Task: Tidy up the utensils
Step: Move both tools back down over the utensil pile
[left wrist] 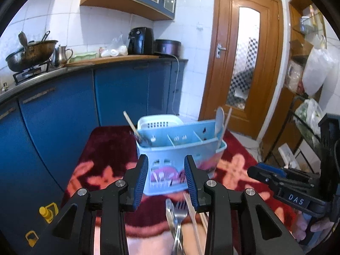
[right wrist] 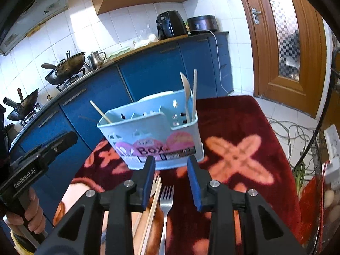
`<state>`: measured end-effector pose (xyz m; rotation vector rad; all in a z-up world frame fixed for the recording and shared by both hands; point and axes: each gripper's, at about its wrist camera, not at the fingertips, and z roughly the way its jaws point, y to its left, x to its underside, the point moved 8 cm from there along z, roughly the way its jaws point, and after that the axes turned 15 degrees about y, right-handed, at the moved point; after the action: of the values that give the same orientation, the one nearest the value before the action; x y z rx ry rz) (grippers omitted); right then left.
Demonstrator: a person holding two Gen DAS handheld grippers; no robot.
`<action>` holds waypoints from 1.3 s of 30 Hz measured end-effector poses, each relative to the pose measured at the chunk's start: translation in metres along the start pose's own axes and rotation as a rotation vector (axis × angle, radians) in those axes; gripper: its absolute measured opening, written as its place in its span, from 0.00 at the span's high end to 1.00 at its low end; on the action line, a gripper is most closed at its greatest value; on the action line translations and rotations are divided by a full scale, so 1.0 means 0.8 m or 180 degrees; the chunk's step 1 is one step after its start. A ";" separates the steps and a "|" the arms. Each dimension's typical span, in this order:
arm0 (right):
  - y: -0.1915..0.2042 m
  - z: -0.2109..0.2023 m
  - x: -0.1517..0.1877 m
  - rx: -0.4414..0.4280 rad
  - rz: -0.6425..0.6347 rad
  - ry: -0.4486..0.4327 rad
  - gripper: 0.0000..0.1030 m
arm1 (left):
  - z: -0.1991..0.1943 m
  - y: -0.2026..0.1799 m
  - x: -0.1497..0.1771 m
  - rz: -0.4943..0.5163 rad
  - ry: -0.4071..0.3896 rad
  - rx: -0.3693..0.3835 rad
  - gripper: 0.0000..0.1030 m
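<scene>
Blue kitchen cabinets and white tile behind, with a dark red flowered cloth (right wrist: 233, 123) spread over the tabletop. Found the pale blue plastic caddy (right wrist: 148, 131) upright near the middle of that cloth, with a white spoon (right wrist: 187, 93) and a stick standing in the compartment at its right end as seen, and another stick leaning out at the left end. Spotted a steel fork (right wrist: 166, 199) lying nearer, just below both tongs, beside a pair of pale chopsticks (right wrist: 153, 204), handles toward the cameras. Held left tongs (left wrist: 166, 158) and right tongs (right wrist: 171, 159) parted, nothing between the pads, touching no utensil. Judged the fork stiff, light and slick, likely to pivot if pinched at the tines; best taken across the flat handle near its middle. Judged the chopsticks lighter still, thin, prone to roll or separate; best pinched together at mid-length. Judged the caddy light and easily tipped by a hard push. Read "Box" on the caddy's pink label (right wrist: 152, 149), DAS lettering (left wrist: 295, 200) on the right tool's body, GenRobot.AI lettering (right wrist: 24, 178) on the left's; smaller print too blurred.
</scene>
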<state>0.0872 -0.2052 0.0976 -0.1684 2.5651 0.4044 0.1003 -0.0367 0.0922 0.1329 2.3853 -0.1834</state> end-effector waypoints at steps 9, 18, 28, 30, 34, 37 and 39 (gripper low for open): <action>-0.015 0.009 0.037 -0.0015 0.0085 0.0135 0.65 | 0.037 -0.005 0.042 0.0005 0.0374 0.0038 0.65; -0.038 0.033 0.066 -0.0038 0.0249 0.0338 0.65 | 0.072 -0.014 0.071 0.0053 0.0633 0.0001 0.65; -0.057 0.051 0.083 -0.0039 0.0350 0.0476 0.64 | 0.107 -0.024 0.091 0.0157 0.0850 -0.0070 0.65; -0.059 0.054 0.086 -0.0047 0.0369 0.0498 0.64 | 0.113 -0.026 0.094 0.0177 0.0891 -0.0083 0.65; -0.066 0.061 0.092 -0.0064 0.0413 0.0556 0.64 | 0.124 -0.029 0.100 0.0209 0.0950 -0.0107 0.65; -0.069 0.064 0.095 -0.0074 0.0433 0.0578 0.64 | 0.130 -0.031 0.103 0.0236 0.0981 -0.0129 0.65; -0.070 0.064 0.096 -0.0081 0.0444 0.0582 0.64 | 0.134 -0.033 0.106 0.0258 0.1007 -0.0145 0.65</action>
<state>0.0579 -0.2453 0.0011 -0.0367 2.7623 0.4942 0.1065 -0.0774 -0.0408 0.2529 2.6904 -0.0735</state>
